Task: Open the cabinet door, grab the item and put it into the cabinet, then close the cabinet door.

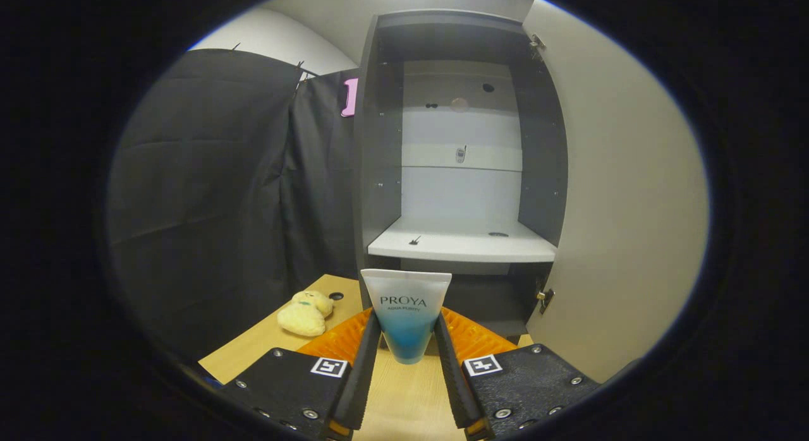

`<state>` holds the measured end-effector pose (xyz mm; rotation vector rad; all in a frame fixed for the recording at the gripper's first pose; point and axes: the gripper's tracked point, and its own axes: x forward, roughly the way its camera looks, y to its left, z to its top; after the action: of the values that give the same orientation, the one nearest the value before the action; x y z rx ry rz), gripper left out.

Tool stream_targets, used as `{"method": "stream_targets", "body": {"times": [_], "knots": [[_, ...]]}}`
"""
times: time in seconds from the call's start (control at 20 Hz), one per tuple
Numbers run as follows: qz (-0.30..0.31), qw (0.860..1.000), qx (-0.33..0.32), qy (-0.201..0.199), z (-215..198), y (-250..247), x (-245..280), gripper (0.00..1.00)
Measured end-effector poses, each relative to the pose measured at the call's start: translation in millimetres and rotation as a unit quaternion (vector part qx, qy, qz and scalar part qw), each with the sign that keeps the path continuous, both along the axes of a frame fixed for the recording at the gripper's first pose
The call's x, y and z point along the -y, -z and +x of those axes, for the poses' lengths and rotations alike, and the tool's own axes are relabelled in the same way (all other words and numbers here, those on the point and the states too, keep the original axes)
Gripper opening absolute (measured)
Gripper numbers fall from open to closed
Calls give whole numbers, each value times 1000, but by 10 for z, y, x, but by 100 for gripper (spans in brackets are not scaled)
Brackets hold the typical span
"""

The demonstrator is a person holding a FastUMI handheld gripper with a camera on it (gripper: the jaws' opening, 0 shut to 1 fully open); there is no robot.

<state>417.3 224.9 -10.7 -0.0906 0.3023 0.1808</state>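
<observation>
The gripper [407,340] pinched a tube [406,314], one finger pressed against each side of it. The tube stood cap-down between the fingers, its wide crimped end up, white at the top and blue toward the cap. Its cap end hung above the wooden worktop [404,397]; whether it touched the wood could not be told. Behind the tube lay an orange ribbed mat [474,340] on the worktop. Beyond the tube stood the cabinet [379,144], dark-walled, with its door [619,194] swung open on the side to the right of the tube. A pale shelf [461,242] inside the cabinet sat above and beyond the tube's upper end. To the left of the tube, near the cabinet's foot, a yellow plush toy [305,313] rested on the worktop.
</observation>
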Motion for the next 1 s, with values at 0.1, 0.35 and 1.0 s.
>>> {"method": "stream_targets", "body": {"times": [0.1, 0.35, 1.0], "knots": [[5, 1000, 1, 1, 173, -113, 4, 53], [4, 1000, 10, -4, 564, -348, -7, 53], [3, 1000, 0, -8, 1630, -599, 7, 52]]}}
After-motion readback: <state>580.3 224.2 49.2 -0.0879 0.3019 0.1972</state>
